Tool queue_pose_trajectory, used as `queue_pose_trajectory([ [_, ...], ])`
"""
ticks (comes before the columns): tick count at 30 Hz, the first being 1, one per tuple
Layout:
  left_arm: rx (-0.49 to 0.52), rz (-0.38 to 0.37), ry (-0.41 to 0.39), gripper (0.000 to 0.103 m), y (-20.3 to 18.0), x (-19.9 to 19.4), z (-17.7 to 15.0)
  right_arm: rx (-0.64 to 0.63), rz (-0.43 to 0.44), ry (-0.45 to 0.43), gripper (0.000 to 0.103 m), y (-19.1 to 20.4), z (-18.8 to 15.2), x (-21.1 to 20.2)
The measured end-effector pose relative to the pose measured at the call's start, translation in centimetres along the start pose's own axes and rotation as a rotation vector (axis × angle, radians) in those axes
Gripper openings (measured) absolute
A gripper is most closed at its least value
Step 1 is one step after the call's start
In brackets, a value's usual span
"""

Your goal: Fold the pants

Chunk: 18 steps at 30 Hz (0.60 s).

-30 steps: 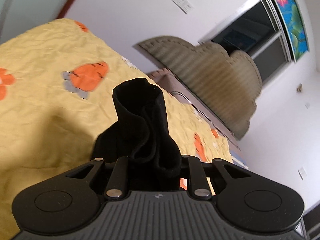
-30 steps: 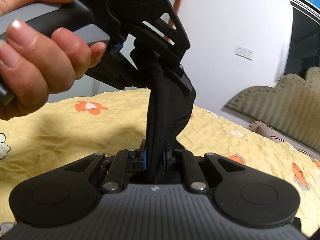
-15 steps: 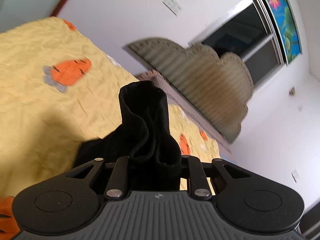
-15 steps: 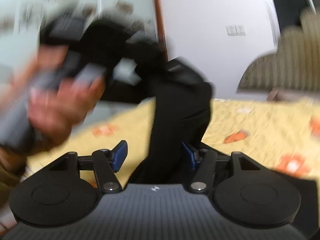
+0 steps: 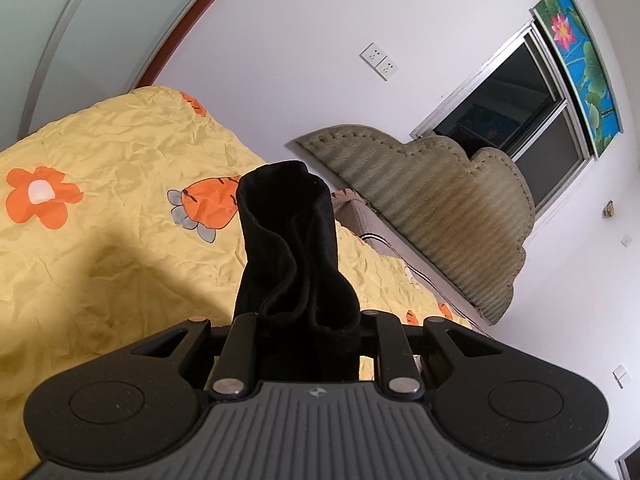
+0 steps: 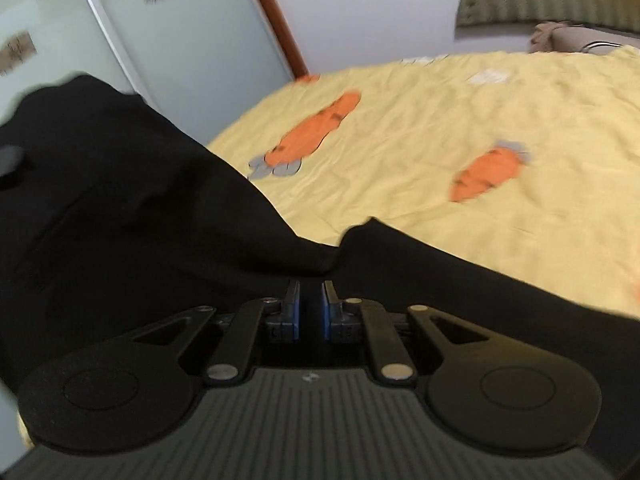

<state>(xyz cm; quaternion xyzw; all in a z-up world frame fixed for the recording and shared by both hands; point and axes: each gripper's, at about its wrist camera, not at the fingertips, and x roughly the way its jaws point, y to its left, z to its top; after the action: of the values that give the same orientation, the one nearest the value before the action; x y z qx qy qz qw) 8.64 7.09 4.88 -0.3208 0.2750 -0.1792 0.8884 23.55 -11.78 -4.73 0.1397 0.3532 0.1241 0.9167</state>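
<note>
Left gripper [image 5: 308, 332] clamps a bunched fold of black pants [image 5: 292, 248] above the bedspread [image 5: 100, 240]. Right gripper [image 6: 310, 304], jaws just closing, nearly shut, apparently empty; cloth lies directly ahead.

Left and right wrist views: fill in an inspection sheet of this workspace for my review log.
Surface: yellow bed cover with orange prints, creased.
Job's things: black pants, partly lifted, the rest draped over the cover.
Clutter: brownish pillow at the head of the bed.
Grippers: left tool is shut on a bunched part of the pants. The right tool has just been closing its jaws; they now stand nearly together, with the cloth gathering into the gap.
Cables: nothing seen clearly.
Surroundings: padded headboard, window, wall sockets, sliding door.
</note>
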Motion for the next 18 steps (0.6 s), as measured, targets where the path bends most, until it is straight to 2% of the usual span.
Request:
queue_pose_trajectory([
  [5, -0.005, -0.017, 0.001, 0.019, 0.3, 0.1, 0.2, 0.01, -0.072, -0.008, 0.011, 0.0, 2.5, 5.2],
  [7, -0.006, -0.02, -0.004, 0.019, 0.6, 0.0, 0.1, 0.077, -0.077, -0.055, 0.011, -1.2, 2.7, 4.9],
  [9, -0.02, -0.022, -0.01, 0.019, 0.9, -0.1, 0.2, 0.138, -0.042, -0.09, 0.011, -2.3, 2.9, 3.4],
  [12, -0.023, -0.026, -0.016, 0.019, 1.0, -0.1, 0.0, 0.074, -0.039, -0.029, 0.011, -2.3, 2.9, 1.8],
  [15, 0.0, -0.019, -0.012, 0.019, 0.4, 0.0, -0.4, 0.007, 0.033, 0.086, 0.011, -1.3, 2.7, 3.0],
  [18, 0.022, -0.01, 0.008, 0.019, -0.4, 0.3, -0.5, -0.006, -0.019, 0.086, 0.011, -0.4, 2.6, 5.8],
])
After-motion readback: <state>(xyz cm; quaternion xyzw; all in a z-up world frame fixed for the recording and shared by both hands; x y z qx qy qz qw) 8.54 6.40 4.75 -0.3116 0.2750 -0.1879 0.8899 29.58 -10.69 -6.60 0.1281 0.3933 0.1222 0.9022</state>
